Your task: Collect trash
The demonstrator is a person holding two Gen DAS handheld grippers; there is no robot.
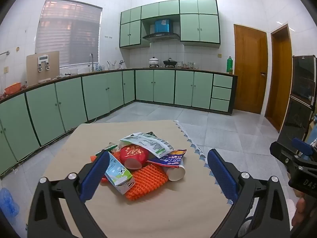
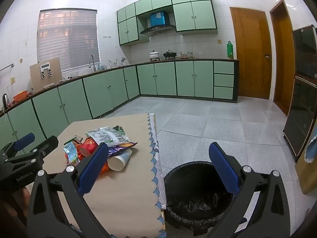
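A heap of trash lies on the beige table [image 1: 158,208]: a milk carton [image 1: 118,173], a red paper cup [image 1: 133,155], a white paper cup [image 1: 176,172], orange foam netting [image 1: 146,180], a white-green wrapper [image 1: 148,141] and a purple snack bag [image 1: 168,157]. My left gripper [image 1: 158,176] is open and empty, just short of the heap. My right gripper [image 2: 158,170] is open and empty, hovering over the table's right edge and the black-lined bin [image 2: 194,194]. The heap shows in the right wrist view too [image 2: 103,146].
The bin stands on the floor against the table's right side. Green cabinets [image 1: 79,103] line the left and back walls. Wooden doors [image 1: 250,69] are at the back right, a dark cabinet [image 2: 303,91] at the right. The tiled floor [image 2: 208,123] lies beyond.
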